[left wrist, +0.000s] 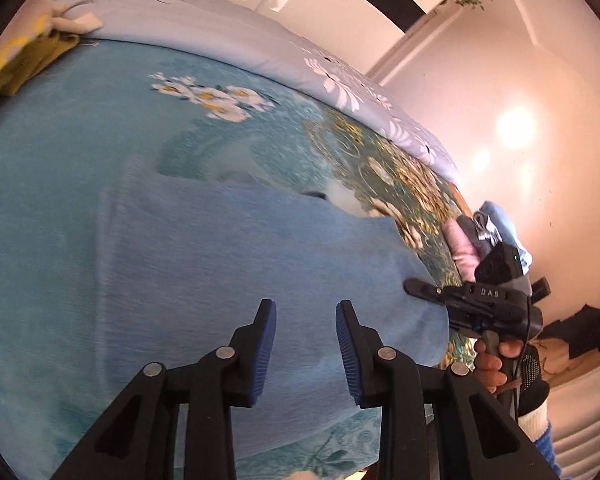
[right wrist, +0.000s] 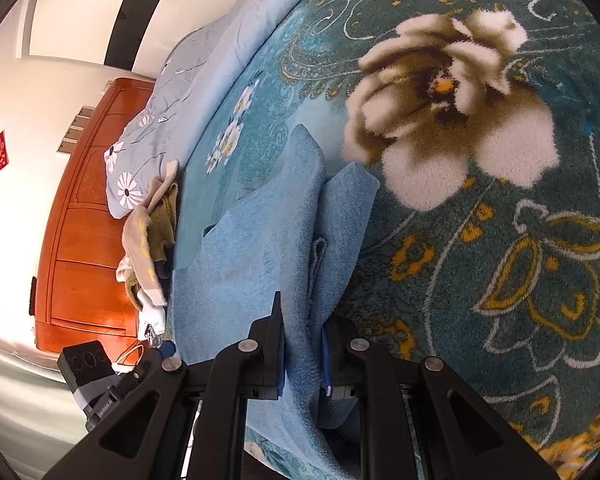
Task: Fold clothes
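Note:
A light blue garment (left wrist: 228, 264) lies spread on the teal flowered blanket (left wrist: 80, 128) of a bed. My left gripper (left wrist: 306, 312) hovers just above its near part, open, with nothing between the blue pads. In the right wrist view the same garment (right wrist: 260, 232) runs away from the camera in folds, and my right gripper (right wrist: 302, 320) is shut on its near edge. That right gripper (left wrist: 420, 286) also shows in the left wrist view at the garment's right edge, held by a hand (left wrist: 492, 364).
A pale blue flowered quilt (left wrist: 228, 28) lies along the bed's far side. Cream and olive clothes (right wrist: 152, 232) are piled at the head end by an orange wooden headboard (right wrist: 88, 216). Pink and blue clothes (left wrist: 484, 236) sit past the bed's right edge; dark clothes (left wrist: 584, 332) lie on the floor.

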A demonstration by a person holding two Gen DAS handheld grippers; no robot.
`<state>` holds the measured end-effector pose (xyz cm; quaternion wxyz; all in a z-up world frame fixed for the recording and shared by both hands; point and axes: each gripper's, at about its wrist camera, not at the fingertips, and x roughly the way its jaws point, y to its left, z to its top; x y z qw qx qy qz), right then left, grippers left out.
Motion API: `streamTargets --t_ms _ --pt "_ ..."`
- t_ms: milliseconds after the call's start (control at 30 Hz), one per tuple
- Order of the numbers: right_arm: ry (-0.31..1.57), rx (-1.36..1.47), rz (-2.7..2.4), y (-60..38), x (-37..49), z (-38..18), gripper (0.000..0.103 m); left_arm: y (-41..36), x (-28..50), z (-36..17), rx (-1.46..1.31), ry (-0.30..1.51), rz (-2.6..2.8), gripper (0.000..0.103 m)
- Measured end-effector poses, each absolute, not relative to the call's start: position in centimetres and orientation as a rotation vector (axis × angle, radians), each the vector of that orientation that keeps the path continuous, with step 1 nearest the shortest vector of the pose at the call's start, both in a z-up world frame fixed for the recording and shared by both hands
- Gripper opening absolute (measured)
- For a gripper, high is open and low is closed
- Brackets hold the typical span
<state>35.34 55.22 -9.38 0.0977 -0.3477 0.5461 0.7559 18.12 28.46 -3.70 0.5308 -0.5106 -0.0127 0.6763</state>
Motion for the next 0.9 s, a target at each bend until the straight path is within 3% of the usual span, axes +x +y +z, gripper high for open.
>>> streamTargets --t_ms 67,333,667,900 --pt "1.619 -1.032 2.236 55.2 35.4 -9.3 0.015 29.6 19.7 -4.6 -1.232 -0.011 1.591 0.017" --pt "1.577 -1.055 2.245 54.7 35.0 -8.5 0.015 31.3 21.9 -8.7 -1.339 0.016 1.575 0.009" --pt "1.310 -1.094 2.352 51.5 32.5 -2.4 0.015 30.5 21.9 -8.2 -1.307 0.004 1.637 0.007" --pt "1.061 -1.201 2.429 47.0 28.5 1.5 0.015 26.4 19.9 -7.0 -1.256 -0.160 1.662 0.007"
